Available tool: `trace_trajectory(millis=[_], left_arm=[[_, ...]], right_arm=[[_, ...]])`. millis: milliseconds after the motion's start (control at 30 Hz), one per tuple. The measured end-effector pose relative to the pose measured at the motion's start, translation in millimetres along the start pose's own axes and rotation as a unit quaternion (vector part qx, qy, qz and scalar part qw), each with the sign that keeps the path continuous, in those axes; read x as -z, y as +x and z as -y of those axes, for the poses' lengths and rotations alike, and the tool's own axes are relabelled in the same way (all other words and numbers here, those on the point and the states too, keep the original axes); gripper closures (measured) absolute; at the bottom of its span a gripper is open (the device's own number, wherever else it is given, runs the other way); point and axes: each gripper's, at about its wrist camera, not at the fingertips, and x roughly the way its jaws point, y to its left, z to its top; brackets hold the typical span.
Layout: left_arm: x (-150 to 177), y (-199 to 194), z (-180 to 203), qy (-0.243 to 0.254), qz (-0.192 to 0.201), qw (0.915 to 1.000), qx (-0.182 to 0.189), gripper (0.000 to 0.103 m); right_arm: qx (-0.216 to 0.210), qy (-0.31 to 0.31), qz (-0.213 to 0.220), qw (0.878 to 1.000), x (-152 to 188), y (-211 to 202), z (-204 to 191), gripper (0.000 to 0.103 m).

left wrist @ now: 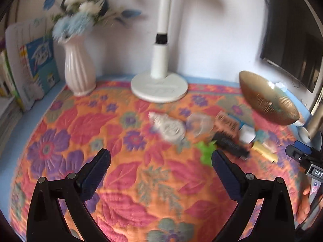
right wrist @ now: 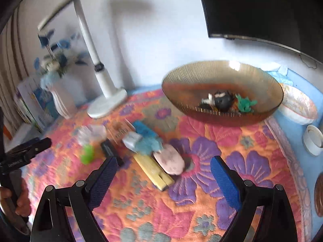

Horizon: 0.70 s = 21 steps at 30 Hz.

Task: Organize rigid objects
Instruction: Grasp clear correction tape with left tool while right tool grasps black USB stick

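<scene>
A brown ribbed glass bowl (right wrist: 222, 92) stands at the back right of the flowered cloth; it holds a black toy (right wrist: 222, 100) and a green toy (right wrist: 245, 103). The bowl also shows in the left wrist view (left wrist: 266, 98). Loose items lie in a cluster: a pink oval (right wrist: 169, 159), a yellow bar (right wrist: 153, 171), a black bar (right wrist: 111, 151), a small green piece (right wrist: 87, 154), a blue box (right wrist: 144, 130). My right gripper (right wrist: 163, 167) is open and empty above the pink oval and yellow bar. My left gripper (left wrist: 161, 159) is open and empty, left of the cluster (left wrist: 222, 129).
A white lamp base (left wrist: 159, 88) and a pink vase of flowers (left wrist: 79, 68) stand at the back. Books (left wrist: 30, 64) lean at the left. A dark screen (right wrist: 262, 10) hangs at the right. White dishes (right wrist: 298, 106) sit on the blue edge right of the bowl.
</scene>
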Motion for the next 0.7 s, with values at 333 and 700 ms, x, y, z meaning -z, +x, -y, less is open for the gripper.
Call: trace_trajectory(millis=[333,700], left_arm=[[16.7,14.7,-17.8,-0.039,-0.021,0.9988,0.020,0.002],[19.5,9.7,-8.0,-0.016,-0.013,0.9997,0.012,0.001]], right_arm=[[0.036,-0.008,-0.061,0.997,6.0,22.5,0.1,0.010],[0.034,-0.025,-0.045,0.998,5.2,17.6,-6.9,0.000]])
